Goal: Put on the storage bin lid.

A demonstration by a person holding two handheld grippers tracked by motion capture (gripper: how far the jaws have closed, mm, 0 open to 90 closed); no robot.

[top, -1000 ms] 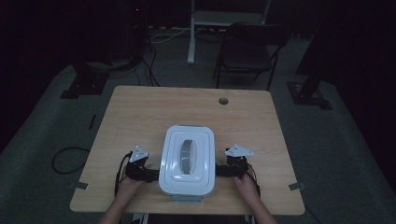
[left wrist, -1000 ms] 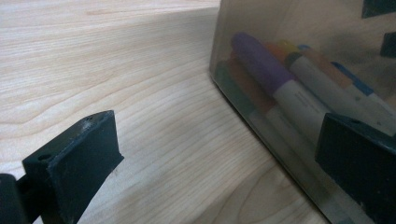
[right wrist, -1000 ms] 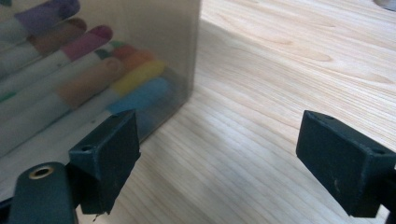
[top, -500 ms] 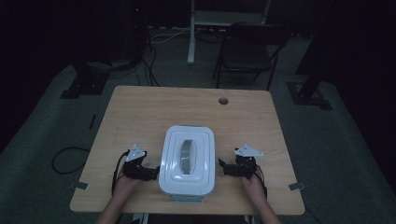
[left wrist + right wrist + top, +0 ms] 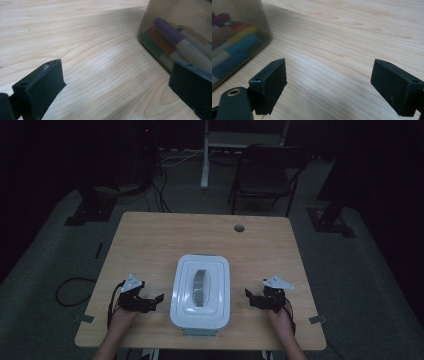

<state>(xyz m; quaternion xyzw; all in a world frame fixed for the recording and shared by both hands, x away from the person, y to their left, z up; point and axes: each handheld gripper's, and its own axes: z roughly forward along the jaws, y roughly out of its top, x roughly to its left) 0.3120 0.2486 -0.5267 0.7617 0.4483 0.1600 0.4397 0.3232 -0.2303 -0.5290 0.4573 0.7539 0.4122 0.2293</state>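
Note:
A white-lidded plastic box [image 5: 200, 290] with a grey handle sits on the wooden table [image 5: 150, 240] near its front edge. Through its clear wall I see coloured markers [image 5: 172, 41] and, from the other side, more markers [image 5: 230, 42]. My left gripper [image 5: 152, 301] rests on the table just left of the box, open, with nothing between its jaws. To the box's right my right gripper [image 5: 251, 299] is also open, a short gap away from the box. In each gripper view the two black jaws stand wide apart over bare wood.
A round cable hole [image 5: 239, 227] lies near the table's far edge. Behind the table stand a dark folding chair [image 5: 265, 175] and a white stand [image 5: 206, 155]. Cables run over the grey floor [image 5: 75, 285] at the left.
Both grippers have drawn away sideways from the box's ends, the right one farther. The box has stayed in place.

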